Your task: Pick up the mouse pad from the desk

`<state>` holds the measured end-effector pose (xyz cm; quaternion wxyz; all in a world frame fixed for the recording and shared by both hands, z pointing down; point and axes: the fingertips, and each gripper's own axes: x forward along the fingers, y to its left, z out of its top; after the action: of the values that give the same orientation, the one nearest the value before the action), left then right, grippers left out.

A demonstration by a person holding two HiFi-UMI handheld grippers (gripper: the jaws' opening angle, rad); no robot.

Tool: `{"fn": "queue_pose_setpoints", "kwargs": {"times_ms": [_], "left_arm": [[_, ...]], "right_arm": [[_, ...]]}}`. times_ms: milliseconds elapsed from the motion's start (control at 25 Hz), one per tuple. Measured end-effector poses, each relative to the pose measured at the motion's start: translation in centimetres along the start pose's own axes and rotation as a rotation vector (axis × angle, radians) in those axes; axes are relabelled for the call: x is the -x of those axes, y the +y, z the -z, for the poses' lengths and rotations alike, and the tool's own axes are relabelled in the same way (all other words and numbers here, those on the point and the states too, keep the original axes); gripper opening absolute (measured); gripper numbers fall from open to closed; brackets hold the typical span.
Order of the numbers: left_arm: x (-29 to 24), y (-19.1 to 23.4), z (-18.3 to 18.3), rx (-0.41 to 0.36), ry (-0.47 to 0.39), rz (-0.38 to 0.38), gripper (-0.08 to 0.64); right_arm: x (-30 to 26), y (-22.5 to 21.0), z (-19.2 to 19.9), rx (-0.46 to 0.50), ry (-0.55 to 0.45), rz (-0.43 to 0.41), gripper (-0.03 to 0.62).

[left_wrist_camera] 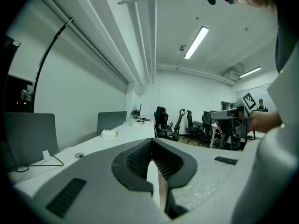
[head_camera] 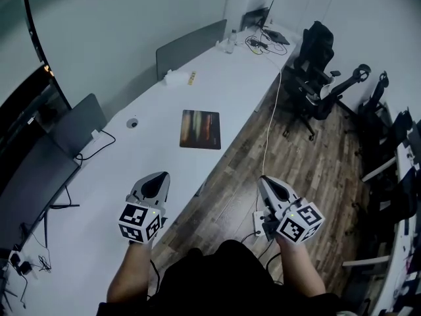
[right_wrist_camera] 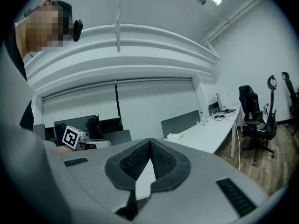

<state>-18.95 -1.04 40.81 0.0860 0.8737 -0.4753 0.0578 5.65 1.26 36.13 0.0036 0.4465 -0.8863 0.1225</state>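
A dark mouse pad with streaks of orange and green lies flat on the long white desk, near its right edge. My left gripper hovers over the desk's near part, well short of the pad, jaws shut with nothing between them. My right gripper is held over the wooden floor beside the desk, also shut and empty. In the left gripper view the shut jaws fill the lower half around the left gripper; the right gripper view shows the right gripper the same way. The pad is hidden in both gripper views.
Grey dividers line the desk's far side, with a white box, a round cable port and a laptop further along. A white cable hangs off the edge. Black office chairs stand on the floor to the right.
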Motion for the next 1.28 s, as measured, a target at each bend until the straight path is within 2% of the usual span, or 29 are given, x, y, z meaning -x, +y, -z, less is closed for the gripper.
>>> {"fn": "queue_pose_setpoints", "kwargs": {"times_ms": [360, 560, 960, 1120, 1280], "left_arm": [[-1.1, 0.9, 0.0, -0.008, 0.015, -0.005, 0.006], [-2.8, 1.2, 0.0, -0.018, 0.032, -0.011, 0.006], [-11.6, 2.8, -0.2, -0.019, 0.087, -0.039, 0.006], [-16.9, 3.3, -0.2, -0.005, 0.119, -0.056, 0.006], [-21.9, 3.1, -0.5, -0.025, 0.162, -0.060, 0.006]], "right_arm": [[-1.2, -1.3, 0.5, -0.029, -0.005, 0.002, 0.003], [-2.1, -3.5, 0.9, -0.053, -0.001, 0.005, 0.003], [-7.6, -12.4, 0.4, -0.101, 0.008, -0.017, 0.003], [-10.8, -17.5, 0.4, -0.128, 0.034, -0.036, 0.003], [-13.8, -22.6, -0.1, -0.147, 0.054, -0.050, 0.003]]}}
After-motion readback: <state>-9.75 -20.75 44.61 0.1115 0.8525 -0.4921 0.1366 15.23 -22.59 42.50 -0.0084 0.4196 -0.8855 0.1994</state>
